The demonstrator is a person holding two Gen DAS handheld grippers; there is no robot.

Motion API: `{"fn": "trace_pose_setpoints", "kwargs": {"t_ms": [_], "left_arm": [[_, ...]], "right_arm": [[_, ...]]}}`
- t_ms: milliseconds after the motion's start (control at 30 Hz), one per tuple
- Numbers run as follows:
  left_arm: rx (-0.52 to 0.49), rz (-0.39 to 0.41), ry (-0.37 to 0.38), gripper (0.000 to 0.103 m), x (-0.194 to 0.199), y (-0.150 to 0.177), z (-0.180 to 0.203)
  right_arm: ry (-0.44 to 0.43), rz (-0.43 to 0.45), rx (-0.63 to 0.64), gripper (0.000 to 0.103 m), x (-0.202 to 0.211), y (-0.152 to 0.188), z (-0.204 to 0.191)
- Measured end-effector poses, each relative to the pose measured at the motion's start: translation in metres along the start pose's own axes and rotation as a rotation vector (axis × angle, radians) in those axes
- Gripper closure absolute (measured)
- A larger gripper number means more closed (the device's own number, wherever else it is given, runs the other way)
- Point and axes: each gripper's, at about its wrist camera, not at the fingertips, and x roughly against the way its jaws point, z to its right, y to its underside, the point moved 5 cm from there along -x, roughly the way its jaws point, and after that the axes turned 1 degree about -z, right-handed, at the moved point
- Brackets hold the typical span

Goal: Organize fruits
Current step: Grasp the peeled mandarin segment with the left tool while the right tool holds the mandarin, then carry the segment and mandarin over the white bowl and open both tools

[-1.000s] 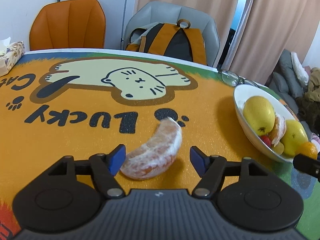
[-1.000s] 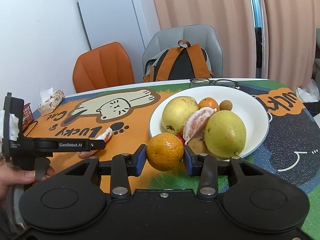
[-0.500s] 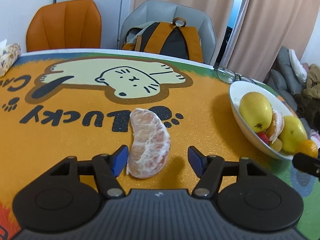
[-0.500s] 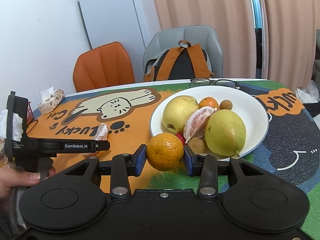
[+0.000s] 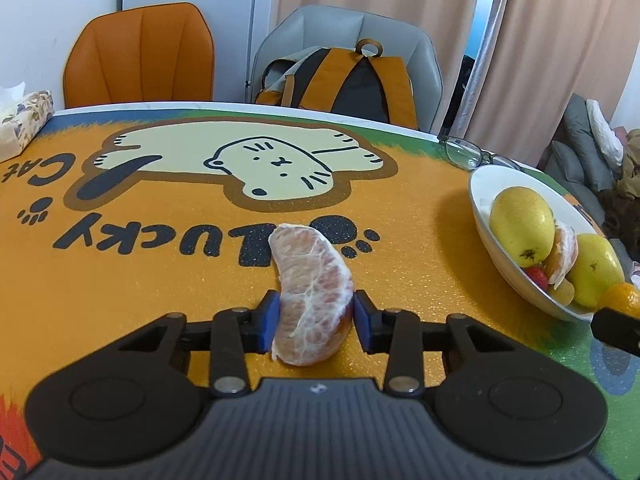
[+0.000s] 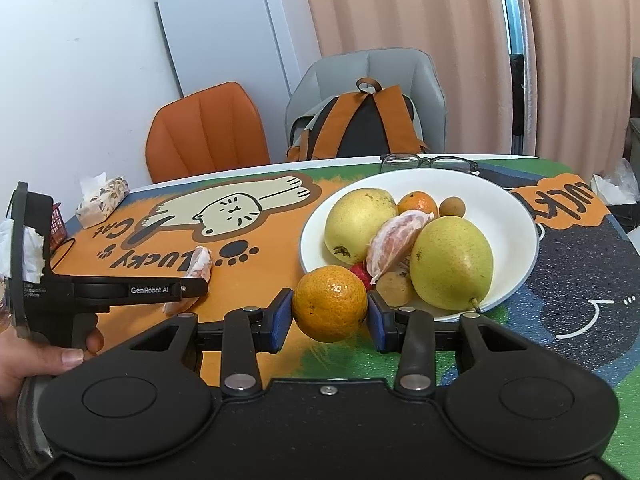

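Since a second ago the left gripper [image 5: 314, 322] jaws have closed onto the peeled grapefruit segment [image 5: 312, 292] lying on the desk [image 5: 160, 280]; soft, light, easily squashed. Right gripper [image 6: 330, 316] jaws hold a mandarin [image 6: 330, 308] beside the bowl [image 6: 516, 216].

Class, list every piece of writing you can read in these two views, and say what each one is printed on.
"Lucky Cat", upside down: orange cat-print table mat.
"GenRobot.AI": side of the black left gripper.
"LUCKY", partly cut off: orange patch on the mat's far right.
Small print on the left gripper's upright plate: too blurred to read.
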Motion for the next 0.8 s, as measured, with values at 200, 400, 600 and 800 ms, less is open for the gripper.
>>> {"fn": "trace_pose_setpoints", "kwargs": {"t_ms": [200, 400, 600, 800], "left_arm": [[0.019, 0.019, 0.020, 0.075, 0.010, -0.003, 0.002], [0.025, 0.020, 0.034, 0.082, 0.016, -0.006, 0.002], [0.083, 0.018, 0.072, 0.085, 0.020, -0.009, -0.010], [0.100, 0.025, 0.090, 0.086, 0.024, -0.012, -0.012]], "right_arm": [[-0.002, 0.009, -0.002, 0.063, 0.004, -0.002, 0.000], [-0.006, 0.020, -0.001, 0.063, 0.009, -0.003, 0.000], [0.004, 0.023, -0.001, 0.063, 0.012, -0.003, 0.002], [0.004, 0.030, 0.001, 0.063, 0.014, -0.006, -0.001]]}}
